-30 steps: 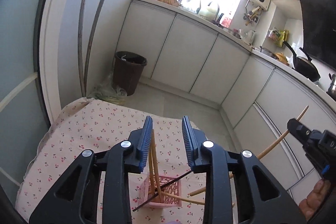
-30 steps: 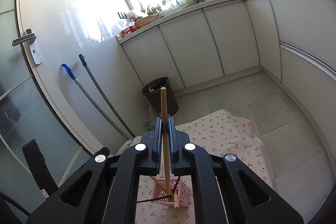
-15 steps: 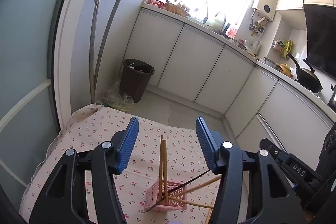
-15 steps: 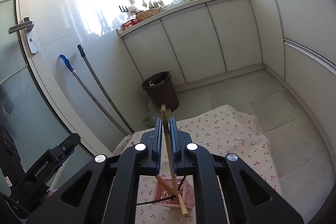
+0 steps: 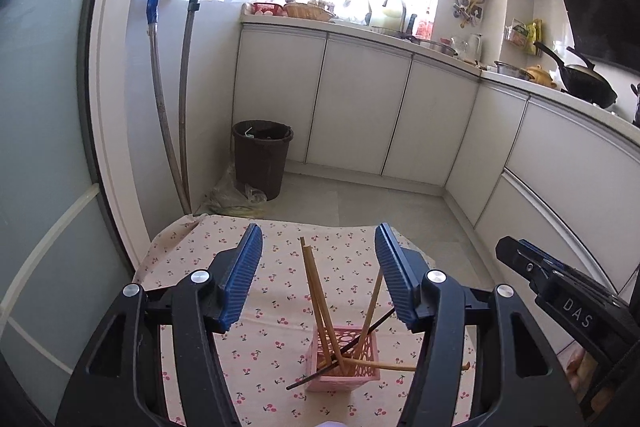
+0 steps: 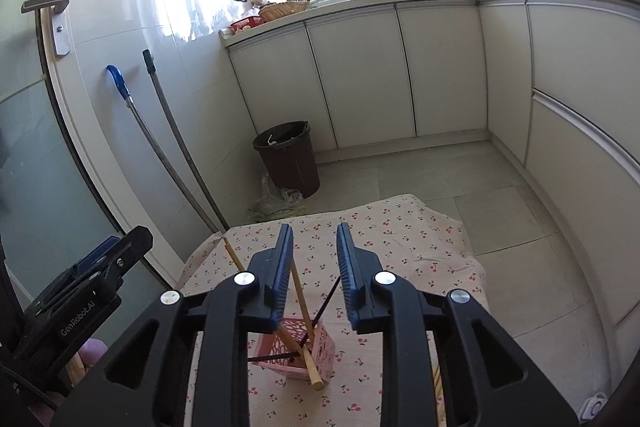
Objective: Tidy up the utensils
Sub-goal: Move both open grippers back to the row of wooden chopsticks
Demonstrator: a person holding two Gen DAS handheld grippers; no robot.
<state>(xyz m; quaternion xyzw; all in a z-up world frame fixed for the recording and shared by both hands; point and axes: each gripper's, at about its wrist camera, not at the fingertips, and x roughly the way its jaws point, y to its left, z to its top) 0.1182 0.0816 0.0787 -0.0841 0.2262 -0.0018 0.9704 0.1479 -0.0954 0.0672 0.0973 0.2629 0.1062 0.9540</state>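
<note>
A pink lattice basket stands on the cherry-print cloth and holds several wooden chopsticks and one black chopstick, all leaning. My left gripper hovers above and behind the basket. Its jaws are opening and hold nothing. In the right wrist view the basket sits just below my right gripper. That gripper's jaws are opening. A thin wooden chopstick leans free between them, close to the left pad, with its lower end in the basket. Each gripper shows at the edge of the other's view.
The small table's cloth ends close beyond the grippers, with tiled floor past it. A brown bin and two mop handles stand by the wall. White cabinets line the back and right, and a glass door is on the left.
The left jaws spread wide off the wooden chopsticks, which now lean in the basket. The right gripper sank with its chopstick, whose end went into the basket, and its jaws parted.
</note>
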